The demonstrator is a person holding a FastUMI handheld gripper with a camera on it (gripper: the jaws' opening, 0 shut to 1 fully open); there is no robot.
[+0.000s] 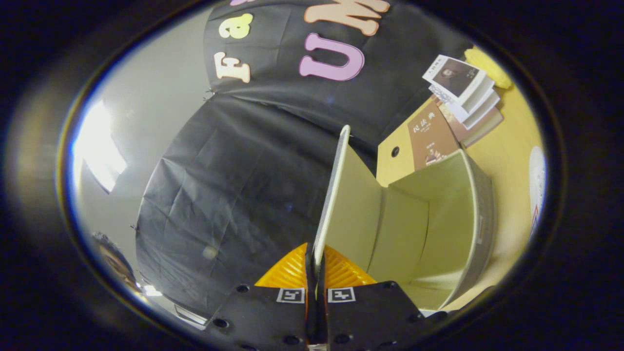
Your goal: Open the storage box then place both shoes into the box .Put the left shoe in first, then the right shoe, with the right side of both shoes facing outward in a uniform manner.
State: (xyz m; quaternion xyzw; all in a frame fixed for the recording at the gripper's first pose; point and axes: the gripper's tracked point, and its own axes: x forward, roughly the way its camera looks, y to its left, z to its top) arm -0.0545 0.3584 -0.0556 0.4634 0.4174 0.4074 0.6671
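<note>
Storage box (429,229) stands on the yellow tabletop (512,146) just ahead of the fingers and to their right, its pale inside bare and its lid (336,195) swung up on edge. In the gripper view, the gripper (316,273) has its two fingers pressed together on the lid's near edge, pinching the thin panel between them. To do this opening step well, I judge the pinch should stay firm and the lid be carried on round its hinge line without twisting, until it rests clear of the mouth and leaves room for a shoe. Beyond the box, toward the tabletop's far edge, lie a stack of books (463,92) and a brown book (429,139). Neither shoe can be made out; the hinge and the box's base are hidden by the fingers, and the warped view blurs the far corner.
</note>
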